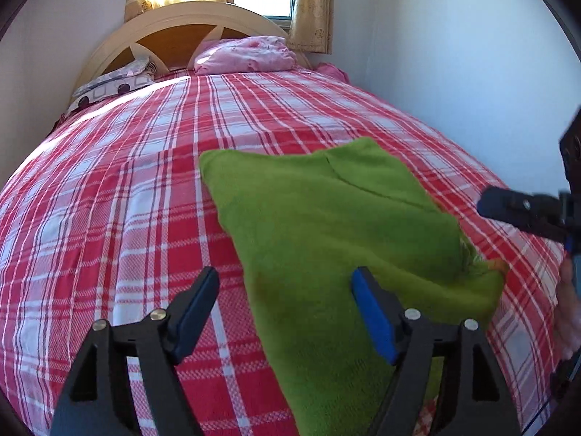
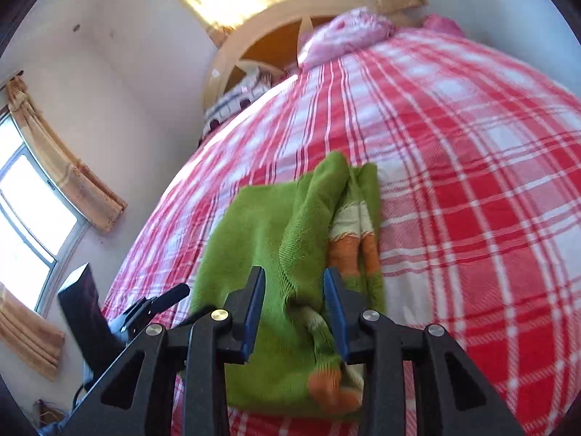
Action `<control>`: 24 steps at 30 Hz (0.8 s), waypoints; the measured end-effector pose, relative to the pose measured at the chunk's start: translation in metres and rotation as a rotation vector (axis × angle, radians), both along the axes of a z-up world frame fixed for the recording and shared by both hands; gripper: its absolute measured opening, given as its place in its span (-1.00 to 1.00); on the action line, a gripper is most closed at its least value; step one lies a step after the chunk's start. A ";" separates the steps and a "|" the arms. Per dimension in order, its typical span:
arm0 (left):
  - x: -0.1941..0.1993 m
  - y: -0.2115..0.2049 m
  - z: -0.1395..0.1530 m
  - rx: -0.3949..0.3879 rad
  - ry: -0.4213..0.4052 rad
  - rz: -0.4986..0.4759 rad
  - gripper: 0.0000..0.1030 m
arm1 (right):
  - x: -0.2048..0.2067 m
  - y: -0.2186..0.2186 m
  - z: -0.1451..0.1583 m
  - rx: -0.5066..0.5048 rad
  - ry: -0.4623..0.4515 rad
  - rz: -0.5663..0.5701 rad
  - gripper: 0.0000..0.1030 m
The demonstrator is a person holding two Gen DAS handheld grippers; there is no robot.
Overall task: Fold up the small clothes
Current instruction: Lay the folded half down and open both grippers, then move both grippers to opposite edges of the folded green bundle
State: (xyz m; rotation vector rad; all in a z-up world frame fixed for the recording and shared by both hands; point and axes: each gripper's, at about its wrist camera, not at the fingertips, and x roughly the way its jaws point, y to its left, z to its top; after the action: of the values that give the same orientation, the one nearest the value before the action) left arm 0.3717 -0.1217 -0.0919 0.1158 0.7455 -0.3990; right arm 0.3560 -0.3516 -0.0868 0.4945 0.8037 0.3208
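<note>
The fuzzy green knit garment [image 1: 337, 239] lies folded on the red plaid bed [image 1: 109, 218]. The left hand-held gripper [image 1: 285, 312] gapes wide, empty; the right hand-held gripper [image 2: 294, 312] is part-open, straddling the bunched edge at 6 o'clock, seemingly unpinched. Best smooth that bunch flat before regripping.

The right gripper [image 2: 294, 287] points down over a green garment [image 2: 268, 239] lying folded on the red-and-white checked bedspread [image 2: 472, 189], near the bed's left edge. Its 2 blue-padded jaws stand apart with a raised green fold between them (no pad visibly presses on it). Orange and cream patches show along the garment's right side. The left gripper [image 2: 156, 303] reaches in at lower left. A pink pillow [image 2: 348, 32] lies by the headboard [image 2: 254, 32].
</note>
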 end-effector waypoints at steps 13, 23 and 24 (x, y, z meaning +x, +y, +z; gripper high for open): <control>-0.013 0.002 -0.014 -0.085 0.009 -0.061 0.84 | 0.010 -0.014 -0.010 -0.204 0.066 -0.100 -0.83; -0.008 -0.005 -0.034 -0.064 0.116 -0.106 0.89 | 0.009 0.013 0.038 -0.304 -0.097 -0.081 -0.28; -0.008 -0.005 -0.035 -0.067 0.121 -0.111 0.89 | 0.016 0.022 0.043 -0.281 -0.106 -0.026 -0.15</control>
State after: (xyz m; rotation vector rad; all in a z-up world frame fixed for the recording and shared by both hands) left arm 0.3638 -0.1265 -0.1268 0.0701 0.8466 -0.5397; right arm 0.3724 -0.3301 -0.0438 0.2228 0.7252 0.2041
